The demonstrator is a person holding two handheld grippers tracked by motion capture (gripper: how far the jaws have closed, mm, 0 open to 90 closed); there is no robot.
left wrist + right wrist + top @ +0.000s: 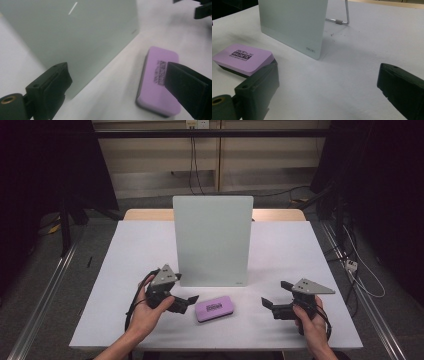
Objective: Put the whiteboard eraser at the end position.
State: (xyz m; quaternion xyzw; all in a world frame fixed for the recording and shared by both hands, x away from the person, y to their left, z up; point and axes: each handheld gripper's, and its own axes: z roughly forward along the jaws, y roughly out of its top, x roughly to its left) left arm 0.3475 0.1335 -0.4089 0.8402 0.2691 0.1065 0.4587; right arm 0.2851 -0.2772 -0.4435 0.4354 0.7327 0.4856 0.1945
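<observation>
I see the purple eraser [214, 309] flat on the white worktop [125, 270], just in front of the upright pale green board [212, 240]. My left hand-held gripper [187, 303] sits beside it, jaws spread, empty. My right hand-held gripper [269, 305], well apart from the eraser, is likewise spread and empty.

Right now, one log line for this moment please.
left claw: open, beside purple eraser | right claw: open, empty | eraser: flat on table | whiteboard: upright

A white desk [130, 270] is seen, wooden at its far edge. A pale green board [212, 240] is stood upright at mid-desk on a wire stand [342, 18]. A purple eraser [214, 309] is laid flat just before it.
</observation>
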